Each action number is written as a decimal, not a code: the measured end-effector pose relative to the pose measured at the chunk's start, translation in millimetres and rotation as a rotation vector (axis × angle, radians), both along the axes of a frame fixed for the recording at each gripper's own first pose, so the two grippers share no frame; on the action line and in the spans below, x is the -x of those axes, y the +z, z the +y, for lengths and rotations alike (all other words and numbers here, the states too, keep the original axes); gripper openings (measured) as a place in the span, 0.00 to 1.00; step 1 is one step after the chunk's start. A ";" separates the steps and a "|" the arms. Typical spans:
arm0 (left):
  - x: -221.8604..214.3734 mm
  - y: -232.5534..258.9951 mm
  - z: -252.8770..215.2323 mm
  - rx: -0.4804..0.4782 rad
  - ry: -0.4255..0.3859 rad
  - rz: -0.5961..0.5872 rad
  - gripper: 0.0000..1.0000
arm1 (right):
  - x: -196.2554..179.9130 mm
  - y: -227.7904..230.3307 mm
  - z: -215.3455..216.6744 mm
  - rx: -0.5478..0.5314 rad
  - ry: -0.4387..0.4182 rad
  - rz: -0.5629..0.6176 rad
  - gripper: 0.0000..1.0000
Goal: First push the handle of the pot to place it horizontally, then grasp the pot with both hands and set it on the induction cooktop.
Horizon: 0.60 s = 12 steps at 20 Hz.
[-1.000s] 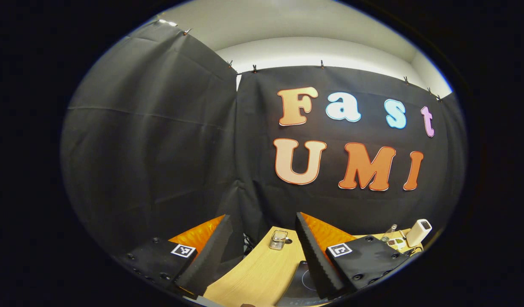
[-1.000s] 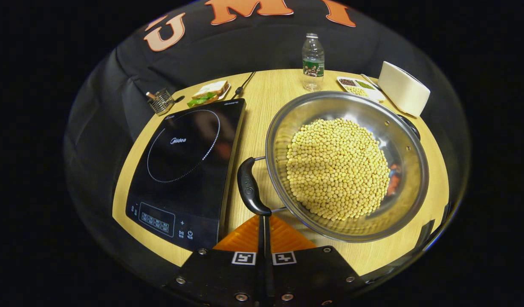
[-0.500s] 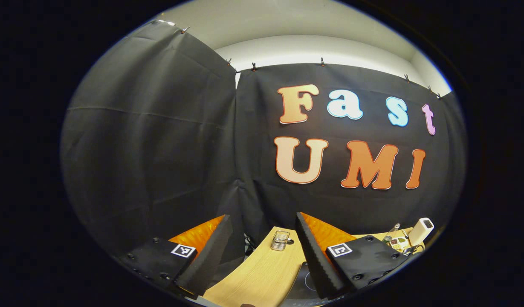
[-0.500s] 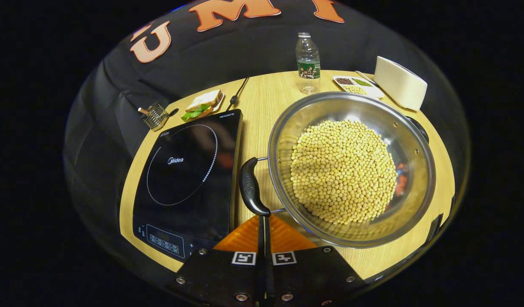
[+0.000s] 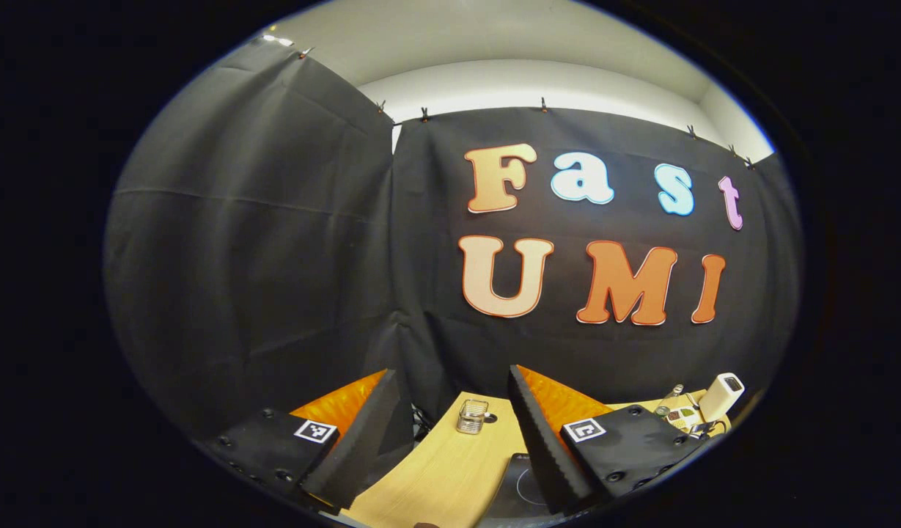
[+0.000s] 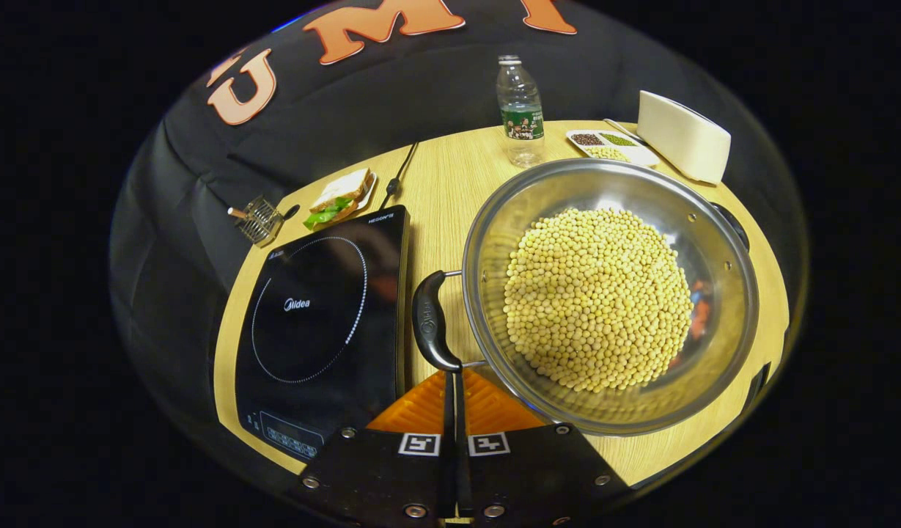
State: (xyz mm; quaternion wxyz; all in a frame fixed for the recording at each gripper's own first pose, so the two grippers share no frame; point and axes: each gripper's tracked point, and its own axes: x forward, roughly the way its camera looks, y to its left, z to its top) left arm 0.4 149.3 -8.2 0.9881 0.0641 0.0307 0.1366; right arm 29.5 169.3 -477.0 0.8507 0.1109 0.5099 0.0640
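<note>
Two tongs noted: right tongs (image 6: 451, 374) pressed together, tips at the black side handle (image 6: 429, 321) of the steel bean-filled pot (image 6: 610, 293), beside the black induction cooktop (image 6: 322, 323) on the wooden bench (image 6: 450, 183); left tongs (image 5: 454, 396) spread, raised.

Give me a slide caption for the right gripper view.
Shut right gripper at the handle of a bean-filled pot beside the cooktop.

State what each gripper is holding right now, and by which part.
Nothing is held. The right gripper is shut with its tips at the near end of the pot's black handle, pressing rather than clamping. The left gripper is open, above the table.
</note>
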 end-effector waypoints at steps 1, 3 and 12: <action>-2.7 -3.2 -5.0 0.006 -0.006 0.007 0.96 | -3.3 -0.6 -0.4 -0.005 -0.002 -0.001 0.00; -6.7 -4.0 -13.2 0.020 -0.015 0.009 0.97 | -10.9 -1.6 0.0 -0.021 -0.011 -0.002 0.00; -41.1 -48.8 -77.2 0.070 -0.059 0.090 0.97 | -2.8 17.1 -9.9 -0.169 0.073 0.055 0.00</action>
